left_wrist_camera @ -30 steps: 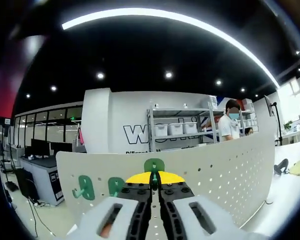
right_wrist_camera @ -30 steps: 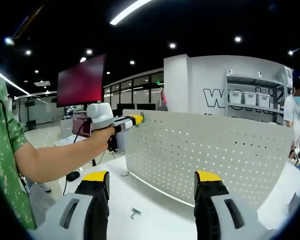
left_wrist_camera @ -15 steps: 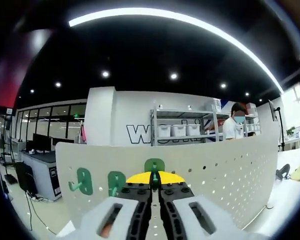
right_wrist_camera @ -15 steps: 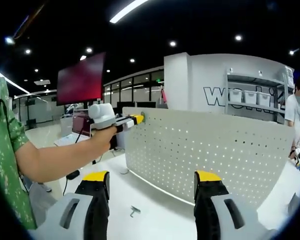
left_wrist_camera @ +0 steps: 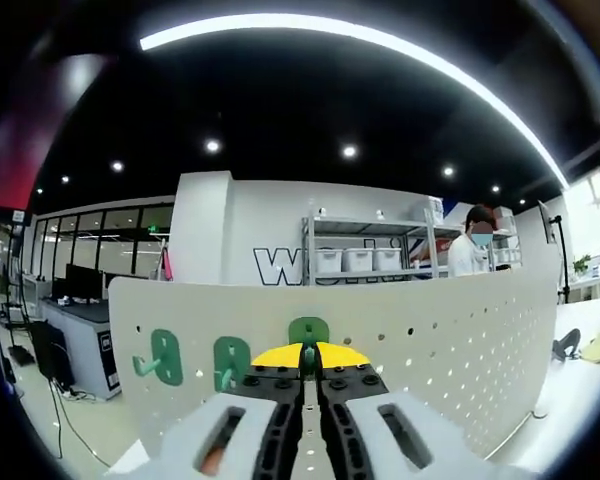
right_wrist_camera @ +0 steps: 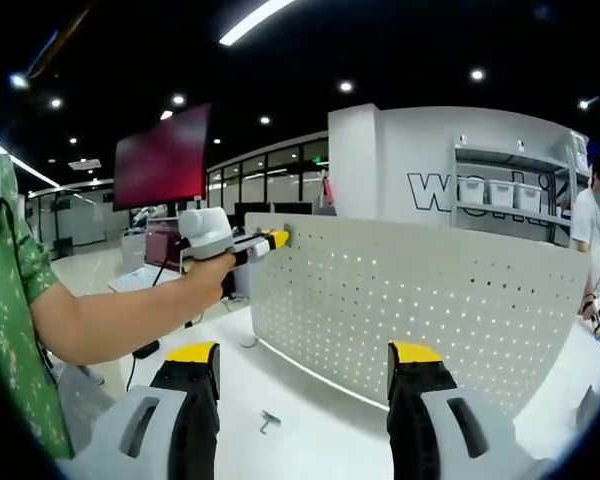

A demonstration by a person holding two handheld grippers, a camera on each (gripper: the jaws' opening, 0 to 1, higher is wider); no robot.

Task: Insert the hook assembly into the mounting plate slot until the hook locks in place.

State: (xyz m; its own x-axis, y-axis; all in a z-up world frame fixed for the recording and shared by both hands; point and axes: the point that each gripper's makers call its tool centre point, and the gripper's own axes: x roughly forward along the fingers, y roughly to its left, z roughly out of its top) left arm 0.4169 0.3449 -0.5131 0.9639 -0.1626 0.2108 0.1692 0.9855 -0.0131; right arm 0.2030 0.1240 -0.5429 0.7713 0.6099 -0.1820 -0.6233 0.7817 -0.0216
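At lower centre of the left gripper view, the left gripper (left_wrist_camera: 307, 362) still pinches a green hook (left_wrist_camera: 308, 331) against the pegboard (left_wrist_camera: 450, 340); the two mounted hooks (left_wrist_camera: 163, 357) sit slightly further left. Right gripper (right_wrist_camera: 302, 375) fingers stay wide apart, empty, above the table (right_wrist_camera: 310, 415).

The plate (left_wrist_camera: 430, 340) is a pale, upright panel pierced with rows of small holes, standing on a white tabletop. In the left gripper view a green hook (left_wrist_camera: 308, 332) sits against its face near the top edge, its rounded top showing just above the closed yellow-tipped jaws. Two more green hooks (left_wrist_camera: 162, 358) hang on the same face to its left, side by side, each with a prong sticking out. In the right gripper view the plate's other face (right_wrist_camera: 420, 310) shows.
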